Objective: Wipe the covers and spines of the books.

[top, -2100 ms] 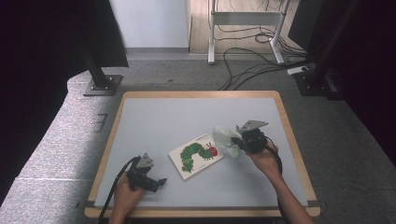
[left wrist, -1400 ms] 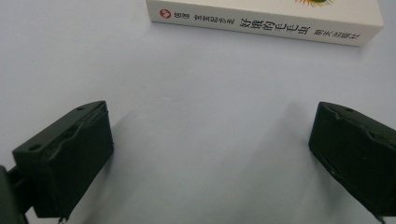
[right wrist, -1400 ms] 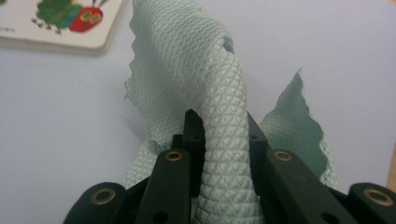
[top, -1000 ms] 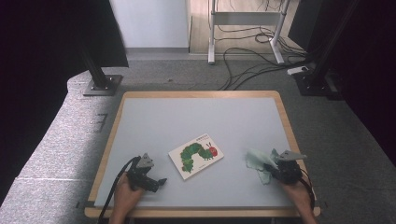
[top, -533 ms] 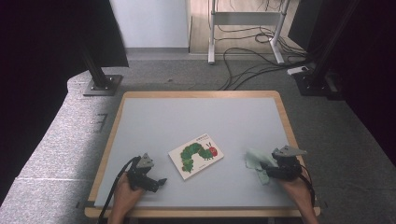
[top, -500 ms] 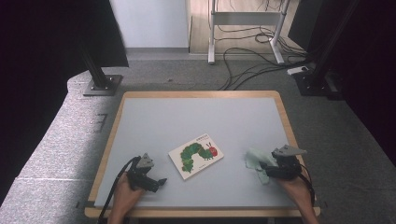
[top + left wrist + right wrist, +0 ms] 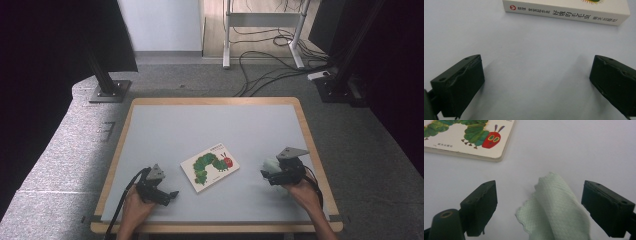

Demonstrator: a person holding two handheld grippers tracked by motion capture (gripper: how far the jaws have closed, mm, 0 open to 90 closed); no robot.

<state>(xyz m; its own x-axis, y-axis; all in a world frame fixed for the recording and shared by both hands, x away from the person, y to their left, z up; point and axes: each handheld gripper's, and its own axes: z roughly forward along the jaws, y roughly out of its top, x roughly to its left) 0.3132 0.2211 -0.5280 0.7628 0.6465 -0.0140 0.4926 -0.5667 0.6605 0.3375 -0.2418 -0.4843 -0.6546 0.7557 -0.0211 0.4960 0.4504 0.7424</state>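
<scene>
Fingers of the right gripper (image 7: 539, 205) stand wide apart. They have just been opening, and the soft pale green cloth (image 7: 555, 207) lies loose between them, not pinched. The cloth rests crumpled on the grey table (image 7: 210, 130), near the front right corner. Beside it, a little to the left, lies the white picture book with the green caterpillar (image 7: 210, 167), flat and closed. The left gripper (image 7: 536, 82) waits low on the table near the book, its fingers open too, with nothing in them. It looks like the cloth is set down now. What may be left is tidying the book.
</scene>
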